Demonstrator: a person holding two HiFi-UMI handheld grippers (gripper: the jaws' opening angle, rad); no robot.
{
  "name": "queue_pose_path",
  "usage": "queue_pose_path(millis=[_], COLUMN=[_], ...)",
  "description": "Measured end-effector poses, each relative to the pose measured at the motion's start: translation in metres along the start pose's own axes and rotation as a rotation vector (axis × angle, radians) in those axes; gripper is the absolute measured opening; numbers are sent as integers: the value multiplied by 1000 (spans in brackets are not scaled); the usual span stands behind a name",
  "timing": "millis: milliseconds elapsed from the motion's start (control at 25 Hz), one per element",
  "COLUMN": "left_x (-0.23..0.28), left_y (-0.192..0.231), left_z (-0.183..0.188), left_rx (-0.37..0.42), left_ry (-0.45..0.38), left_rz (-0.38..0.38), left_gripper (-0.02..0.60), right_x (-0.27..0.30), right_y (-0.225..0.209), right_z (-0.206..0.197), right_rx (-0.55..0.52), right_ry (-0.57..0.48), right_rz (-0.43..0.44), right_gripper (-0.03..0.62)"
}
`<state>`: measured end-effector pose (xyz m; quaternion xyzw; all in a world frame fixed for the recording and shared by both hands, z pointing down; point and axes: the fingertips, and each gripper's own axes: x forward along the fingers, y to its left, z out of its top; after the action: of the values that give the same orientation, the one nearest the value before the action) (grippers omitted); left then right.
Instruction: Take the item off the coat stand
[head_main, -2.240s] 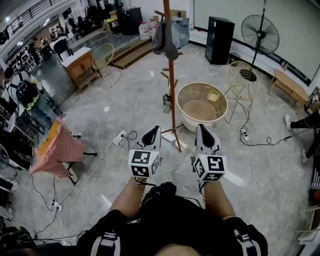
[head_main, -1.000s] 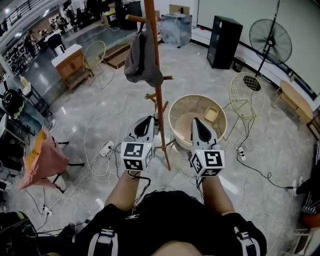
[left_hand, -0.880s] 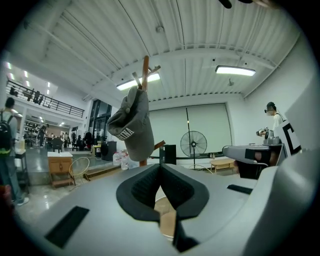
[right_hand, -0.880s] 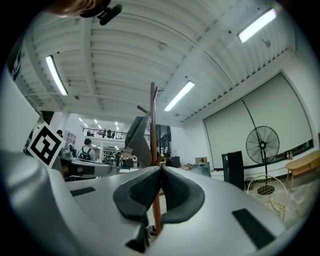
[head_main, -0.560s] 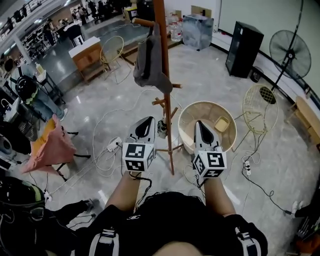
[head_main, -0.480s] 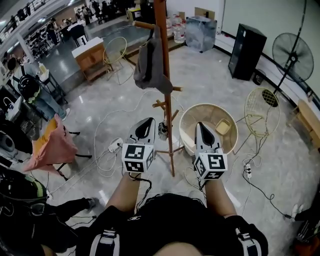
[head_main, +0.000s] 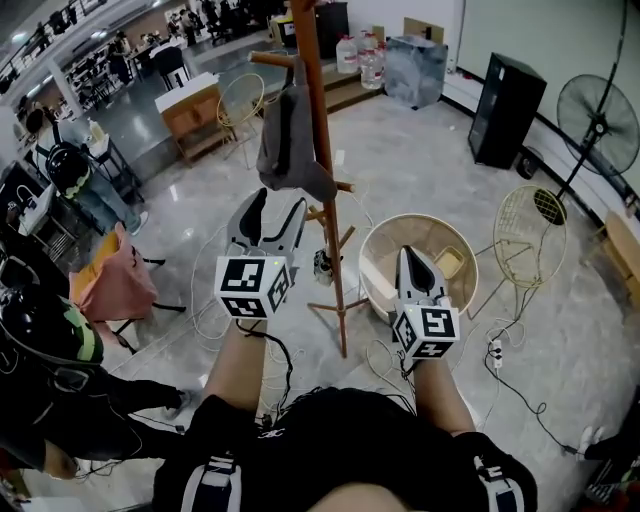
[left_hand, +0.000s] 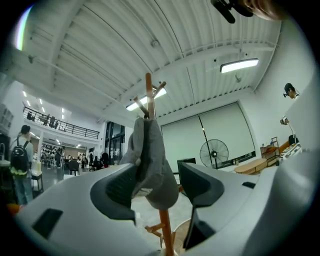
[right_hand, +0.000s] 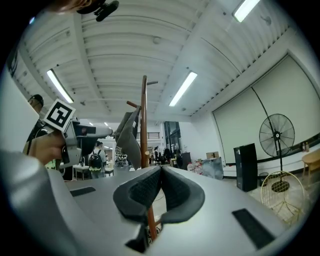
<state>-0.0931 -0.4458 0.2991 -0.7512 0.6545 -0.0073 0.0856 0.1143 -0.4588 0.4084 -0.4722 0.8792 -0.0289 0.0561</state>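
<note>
A grey cap-like item (head_main: 288, 145) hangs from an upper peg of the wooden coat stand (head_main: 322, 200). My left gripper (head_main: 278, 203) is raised just below and in front of it. Its jaws are opening and nothing is pressed between them. In the left gripper view the grey item (left_hand: 150, 155) shows in the gap of the left gripper (left_hand: 159, 186), apart from the pads (left_hand: 120, 187), on the stand's pole (left_hand: 148, 95). My right gripper (head_main: 408, 258) stays lower, right of the pole, shut and empty. The right gripper (right_hand: 160, 172) faces the pole (right_hand: 144, 125) and the item (right_hand: 129, 137).
A round beige tub (head_main: 385, 240) stands on the floor right of the stand's base. A wire chair (head_main: 528, 225), a fan (head_main: 598, 105) and a black box (head_main: 505, 95) are farther right. A pink cloth (head_main: 110, 285) on a rack and people (head_main: 50, 340) are at the left. Cables cross the floor.
My left gripper has risen toward the hanging grey item and its jaws have gone from shut to open. The right gripper stays low and shut.
</note>
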Motion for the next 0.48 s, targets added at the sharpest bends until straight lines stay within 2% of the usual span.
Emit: queue_pose_path(millis=[160, 280, 480], left_x=[30, 52, 86], left_y=[14, 20, 40], left_z=[33, 47, 54], left_rx=[25, 16, 77], left_ry=[-45, -49, -23], left_rz=[26, 37, 140], left_gripper=[276, 281, 291], right_x=[6, 6, 12], right_y=[-19, -31, -47], right_z=[0, -2, -5], right_rx=[3, 4, 9], right_ry=[-1, -3, 1], right_rz=[-14, -24, -48], right_gripper=[17, 17, 17])
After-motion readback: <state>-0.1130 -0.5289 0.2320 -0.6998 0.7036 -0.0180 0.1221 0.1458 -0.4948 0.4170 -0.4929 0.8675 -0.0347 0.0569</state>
